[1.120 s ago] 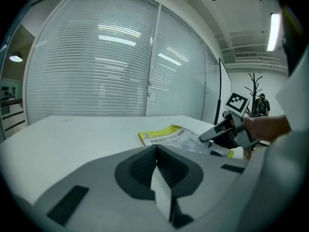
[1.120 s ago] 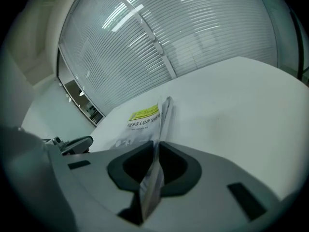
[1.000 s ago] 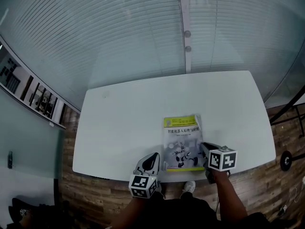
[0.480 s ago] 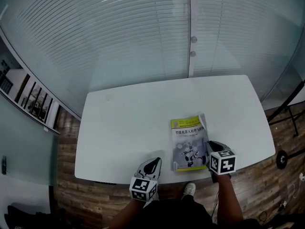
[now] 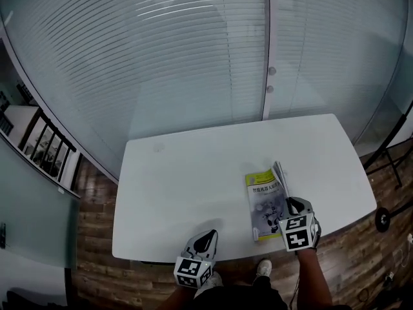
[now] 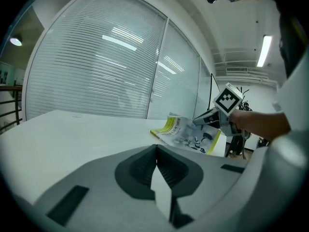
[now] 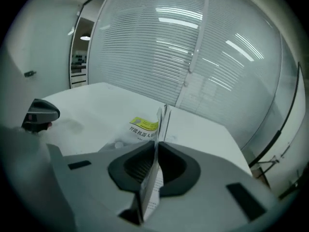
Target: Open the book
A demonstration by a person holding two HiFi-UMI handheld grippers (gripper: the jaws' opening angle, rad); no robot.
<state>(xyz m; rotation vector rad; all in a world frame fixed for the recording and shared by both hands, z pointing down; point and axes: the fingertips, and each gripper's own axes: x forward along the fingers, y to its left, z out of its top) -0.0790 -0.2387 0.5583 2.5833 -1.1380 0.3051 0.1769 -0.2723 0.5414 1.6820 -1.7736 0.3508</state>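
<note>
As fingers of the right gripper (image 5: 290, 204) pinch the cover of the yellow-and-white paperback book (image 5: 264, 199) upright above the white tabletop (image 5: 181, 173), it looks half open; left gripper (image 5: 208, 236) fingers closed, empty.

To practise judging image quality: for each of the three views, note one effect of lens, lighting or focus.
Head view: fisheye bends the table edges and the blinds. Left gripper view: dark round vignette, light streaks mirrored on the glass wall, book fairly sharp. Right gripper view: same vignette, similar streaks on the glass wall, the nearest pages soft.
</note>
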